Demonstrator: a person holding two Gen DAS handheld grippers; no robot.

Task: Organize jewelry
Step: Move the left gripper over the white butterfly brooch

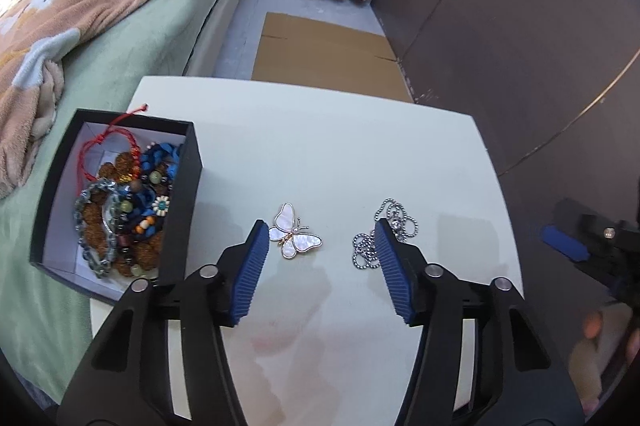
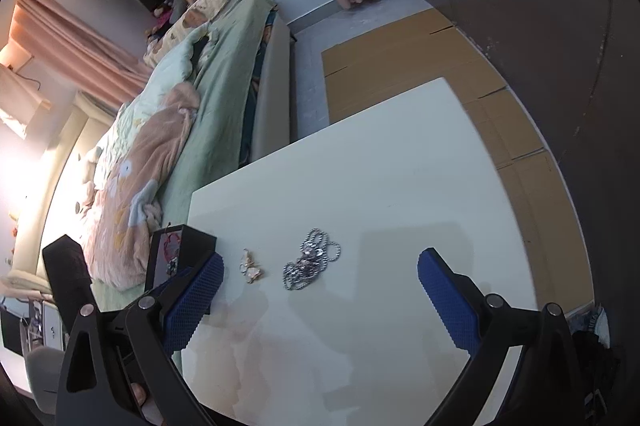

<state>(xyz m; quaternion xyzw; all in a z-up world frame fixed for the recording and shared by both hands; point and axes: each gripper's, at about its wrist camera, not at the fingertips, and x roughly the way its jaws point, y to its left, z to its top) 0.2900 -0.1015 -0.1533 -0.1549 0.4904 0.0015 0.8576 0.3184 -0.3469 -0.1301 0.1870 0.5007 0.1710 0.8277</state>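
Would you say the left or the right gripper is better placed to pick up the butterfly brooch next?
Left: the butterfly brooch lies just ahead of the open left gripper, beside its left finger; the right gripper sits nearer the chain.

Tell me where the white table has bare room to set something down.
The white table is bare beyond the pearly butterfly brooch and silver ball-chain necklace, toward its far edge. The black box at the left is crowded with beads.

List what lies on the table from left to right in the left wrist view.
Box of beads → butterfly brooch → ball chain.
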